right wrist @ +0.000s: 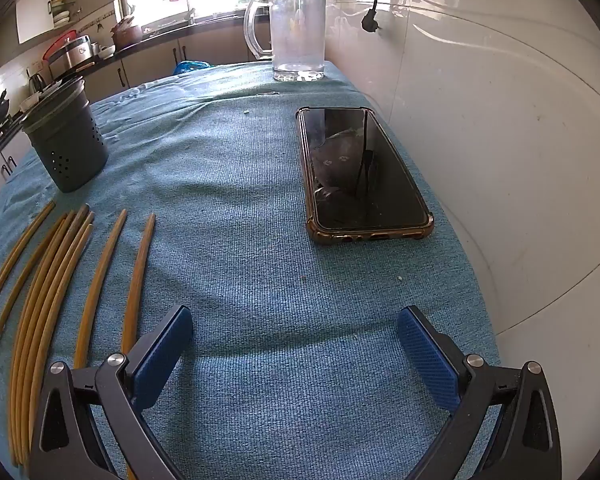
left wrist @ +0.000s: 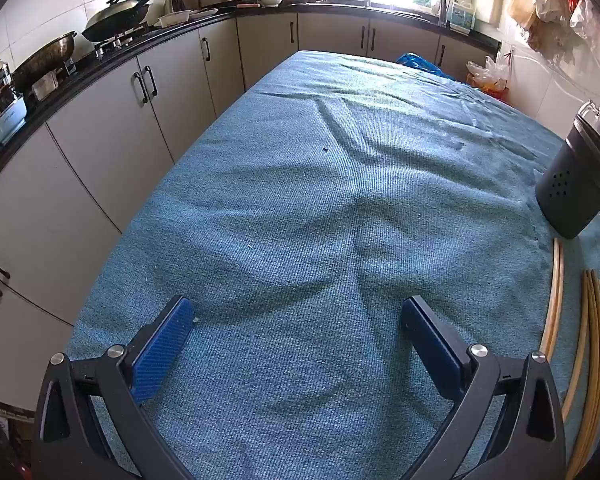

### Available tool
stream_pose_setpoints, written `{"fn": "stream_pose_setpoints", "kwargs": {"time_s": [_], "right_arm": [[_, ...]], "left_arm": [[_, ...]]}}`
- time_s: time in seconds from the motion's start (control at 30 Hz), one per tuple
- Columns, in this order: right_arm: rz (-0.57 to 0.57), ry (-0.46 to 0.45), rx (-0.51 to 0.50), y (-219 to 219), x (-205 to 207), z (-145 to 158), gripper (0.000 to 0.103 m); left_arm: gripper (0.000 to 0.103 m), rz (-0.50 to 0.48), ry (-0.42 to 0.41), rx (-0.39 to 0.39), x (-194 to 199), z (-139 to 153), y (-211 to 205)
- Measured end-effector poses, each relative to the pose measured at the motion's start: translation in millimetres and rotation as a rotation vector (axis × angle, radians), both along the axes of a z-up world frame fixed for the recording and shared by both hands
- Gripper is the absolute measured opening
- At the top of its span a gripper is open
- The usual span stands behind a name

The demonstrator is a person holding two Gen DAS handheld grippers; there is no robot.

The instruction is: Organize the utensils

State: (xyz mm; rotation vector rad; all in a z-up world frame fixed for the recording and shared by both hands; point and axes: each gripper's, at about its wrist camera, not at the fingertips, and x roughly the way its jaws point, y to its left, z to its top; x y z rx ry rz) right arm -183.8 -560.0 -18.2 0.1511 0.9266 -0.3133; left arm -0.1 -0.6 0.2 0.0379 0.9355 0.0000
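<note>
Chopsticks (right wrist: 56,280) lie loose on the blue cloth (right wrist: 260,280), side by side and roughly parallel, at the left of the right wrist view and along the right edge of the left wrist view (left wrist: 592,340). Just beyond their far tips stands a dark perforated holder (right wrist: 66,144), upright. The right gripper (right wrist: 296,344) is spread wide with nothing between its fingers; the left gripper (left wrist: 298,336) likewise gapes empty over bare cloth. A phone (right wrist: 360,172) lies flat near the wall, a clear pitcher (right wrist: 296,32) behind it.
</note>
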Motion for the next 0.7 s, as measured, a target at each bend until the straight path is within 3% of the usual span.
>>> {"fn": "stream_pose_setpoints", "kwargs": {"time_s": [0.7], "right_arm": [[-0.021,0.005,0.01,-0.4,-1.8,-0.6,0.103]], "left_arm": [[0.103,0.001,0.004,-0.01,-2.1,0.5,0.3]]}}
